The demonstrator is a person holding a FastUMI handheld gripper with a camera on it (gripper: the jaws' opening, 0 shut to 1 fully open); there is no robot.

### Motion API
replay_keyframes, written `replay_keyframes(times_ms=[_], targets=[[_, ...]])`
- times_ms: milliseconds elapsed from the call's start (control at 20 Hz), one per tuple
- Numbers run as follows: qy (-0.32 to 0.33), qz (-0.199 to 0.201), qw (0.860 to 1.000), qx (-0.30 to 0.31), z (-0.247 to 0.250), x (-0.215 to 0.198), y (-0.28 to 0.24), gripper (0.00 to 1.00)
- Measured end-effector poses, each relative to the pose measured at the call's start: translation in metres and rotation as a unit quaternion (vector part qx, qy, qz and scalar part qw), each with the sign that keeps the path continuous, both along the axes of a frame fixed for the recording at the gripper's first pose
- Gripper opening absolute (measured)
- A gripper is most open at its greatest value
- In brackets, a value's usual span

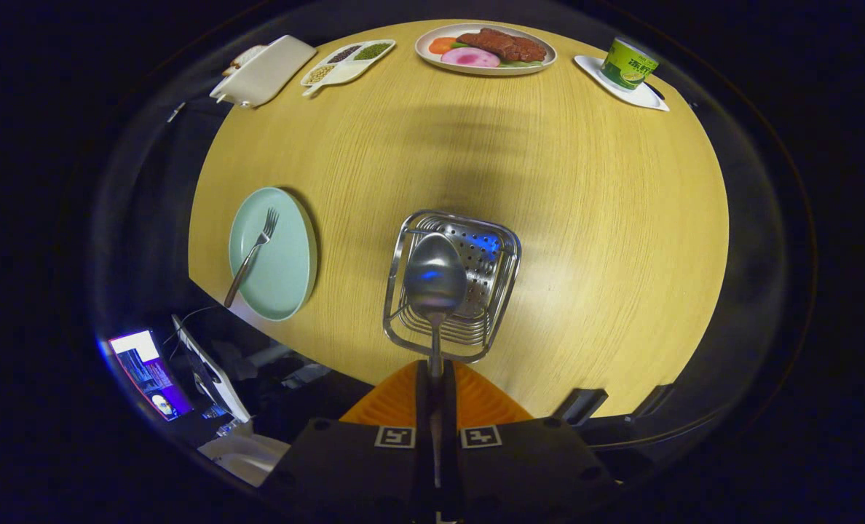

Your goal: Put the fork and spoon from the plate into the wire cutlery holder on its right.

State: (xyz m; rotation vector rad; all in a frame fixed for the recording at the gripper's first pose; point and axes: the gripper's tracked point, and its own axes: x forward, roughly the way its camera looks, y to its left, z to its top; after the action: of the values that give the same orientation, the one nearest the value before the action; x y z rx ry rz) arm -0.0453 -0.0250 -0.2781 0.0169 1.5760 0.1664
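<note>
My gripper (436, 375) is shut on the handle of a metal spoon (435, 276). The spoon's bowl points away from the fingers and hangs over the open top of the wire cutlery holder (502, 251), which stands on the wooden table just ahead of the fingers. To the holder's left sits a pale green plate (283, 280). A metal fork (252, 255) lies on that plate, tines away from me and handle reaching over the plate's near rim.
At the table's far side stand a white rectangular dish (265, 70), a divided dish of beans (346, 62), a plate of meat and vegetables (485, 48) and a green cup on a white saucer (627, 65). The table's near edge (316, 360) runs just below the holder. A lit screen (145, 371) glows below the table at left.
</note>
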Motion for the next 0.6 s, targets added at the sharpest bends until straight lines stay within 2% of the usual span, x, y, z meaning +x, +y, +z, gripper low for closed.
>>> replay_keyframes(times_ms=[200,300,350,400,550,600], targets=[[-0.001,-0.002,1.0,-0.003,0.0,0.009,-0.005,0.12],[-0.013,-0.016,1.0,0.0,0.003,0.017,-0.01,0.2],[-0.026,-0.024,0.999,0.006,0.008,0.022,-0.01,0.36],[-0.039,-0.033,0.999,0.009,0.011,0.025,-0.009,0.47],[-0.091,-0.056,0.994,0.025,0.031,0.039,-0.005,1.0],[-0.113,-0.063,0.991,0.03,0.04,0.043,-0.001,0.99]])
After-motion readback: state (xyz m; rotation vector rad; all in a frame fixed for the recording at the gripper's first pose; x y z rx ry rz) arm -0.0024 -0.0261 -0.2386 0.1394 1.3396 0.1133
